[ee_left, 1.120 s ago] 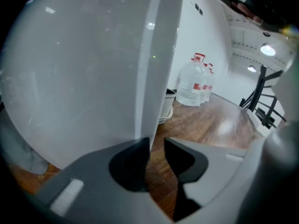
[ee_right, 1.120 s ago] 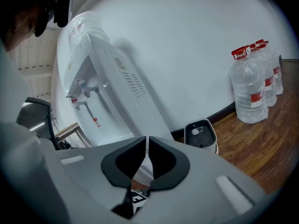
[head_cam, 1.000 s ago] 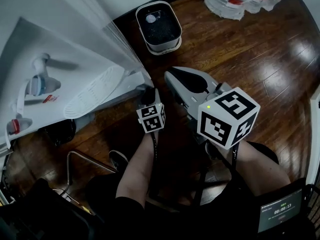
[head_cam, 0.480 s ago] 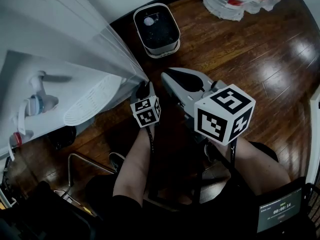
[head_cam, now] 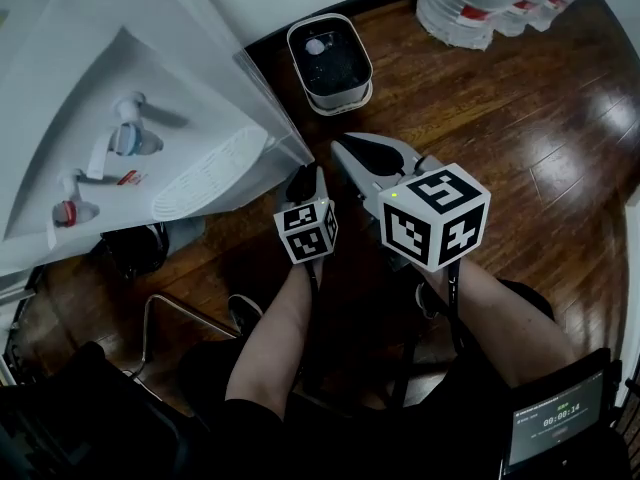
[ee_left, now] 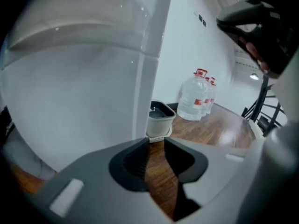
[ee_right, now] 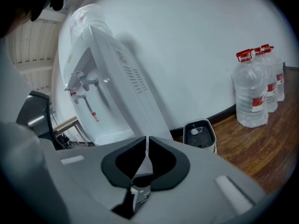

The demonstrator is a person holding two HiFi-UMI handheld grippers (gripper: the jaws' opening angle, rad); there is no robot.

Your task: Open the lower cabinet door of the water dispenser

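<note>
Home or office room: wood floor (head_cam: 520, 128), water dispenser (head_cam: 150, 88), spare water bottles (head_cam: 480, 3).

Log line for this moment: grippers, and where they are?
left gripper: open, empty, by water dispenser corner | right gripper: shut, empty, over wood floor

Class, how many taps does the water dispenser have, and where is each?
2. In the head view the blue tap sits on the front of the water dispenser; the red tap is beside it, lower left in the picture. None appears hidden.
</note>
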